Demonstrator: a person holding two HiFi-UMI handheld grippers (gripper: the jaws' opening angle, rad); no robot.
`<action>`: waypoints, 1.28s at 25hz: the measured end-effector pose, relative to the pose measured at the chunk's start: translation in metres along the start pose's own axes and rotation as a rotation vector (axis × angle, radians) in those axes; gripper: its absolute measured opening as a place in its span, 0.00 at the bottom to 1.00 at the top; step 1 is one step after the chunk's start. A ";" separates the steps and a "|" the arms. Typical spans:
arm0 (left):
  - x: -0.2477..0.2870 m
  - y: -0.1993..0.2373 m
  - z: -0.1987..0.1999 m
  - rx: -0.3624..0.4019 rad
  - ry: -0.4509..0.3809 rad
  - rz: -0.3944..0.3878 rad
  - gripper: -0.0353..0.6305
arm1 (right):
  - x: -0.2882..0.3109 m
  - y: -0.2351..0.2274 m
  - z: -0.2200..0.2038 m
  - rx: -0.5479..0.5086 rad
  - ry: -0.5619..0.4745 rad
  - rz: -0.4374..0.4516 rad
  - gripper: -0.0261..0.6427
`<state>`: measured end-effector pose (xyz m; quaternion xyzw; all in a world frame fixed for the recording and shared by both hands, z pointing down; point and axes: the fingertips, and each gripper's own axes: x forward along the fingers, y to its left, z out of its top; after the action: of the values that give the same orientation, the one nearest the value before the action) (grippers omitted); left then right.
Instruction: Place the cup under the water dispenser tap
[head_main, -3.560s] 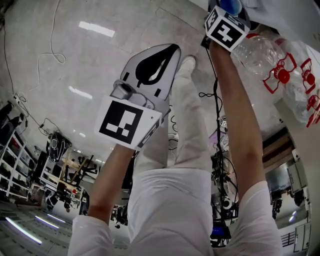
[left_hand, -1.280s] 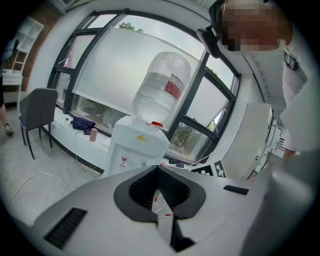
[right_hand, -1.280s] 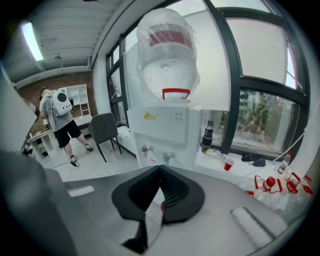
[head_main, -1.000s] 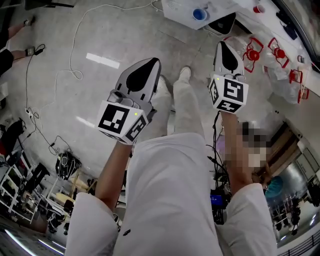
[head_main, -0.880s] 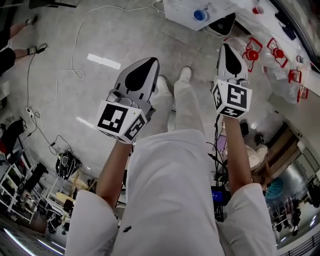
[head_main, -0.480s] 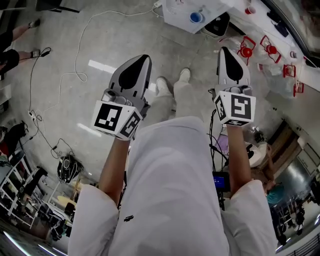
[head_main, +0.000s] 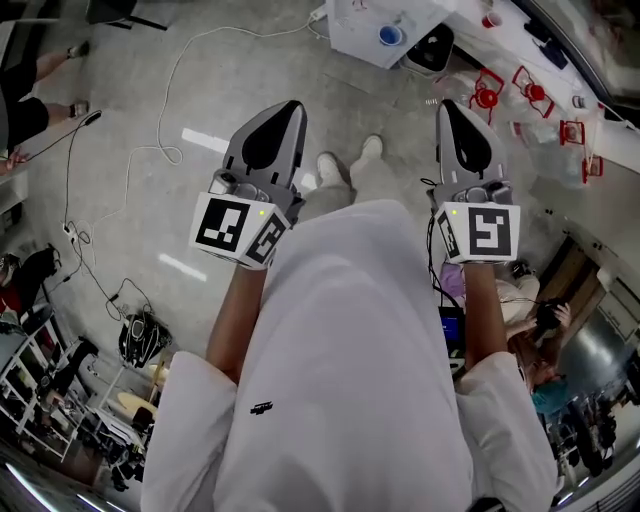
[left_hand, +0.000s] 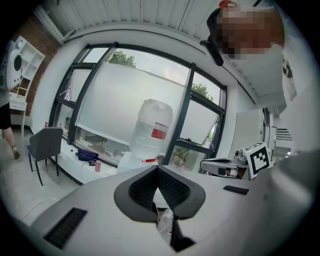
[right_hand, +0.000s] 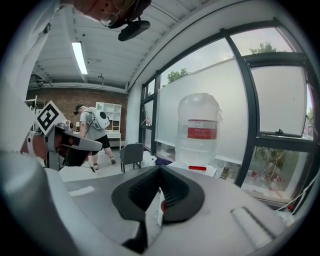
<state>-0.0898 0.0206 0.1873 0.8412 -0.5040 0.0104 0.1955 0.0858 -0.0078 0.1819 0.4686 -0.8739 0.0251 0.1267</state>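
The water dispenser (head_main: 385, 30) stands on the floor ahead of me, white, with a blue ring on top. Both gripper views show its big clear bottle (left_hand: 150, 131) (right_hand: 199, 129) with a red label. A small pink cup-like thing (left_hand: 97, 166) sits on the window sill left of the dispenser. My left gripper (head_main: 290, 104) (left_hand: 157, 168) and right gripper (head_main: 447, 104) (right_hand: 160, 168) are held side by side in the air, short of the dispenser. Both are shut, with nothing between the pads.
Clear plastic bottles with red handles (head_main: 485, 95) lie on the floor at the right. A grey chair (left_hand: 46, 145) stands at the left, and a person (right_hand: 92, 132) walks beyond it. A white cable (head_main: 165, 90) trails over the floor.
Both shut grippers have come up towards the camera and now stand level with each other. The right one has drawn back from the bottles at the upper right.
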 end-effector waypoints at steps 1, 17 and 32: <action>-0.003 -0.001 0.003 -0.002 -0.008 0.001 0.06 | -0.004 0.003 0.003 -0.006 -0.001 0.007 0.05; -0.041 -0.005 0.038 0.032 -0.089 0.004 0.06 | -0.029 0.040 0.040 -0.007 -0.040 0.067 0.05; -0.048 -0.002 0.043 0.018 -0.111 -0.011 0.06 | -0.020 0.069 0.048 -0.017 -0.038 0.133 0.06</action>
<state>-0.1195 0.0475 0.1362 0.8450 -0.5094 -0.0330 0.1597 0.0298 0.0392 0.1360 0.4087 -0.9056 0.0172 0.1123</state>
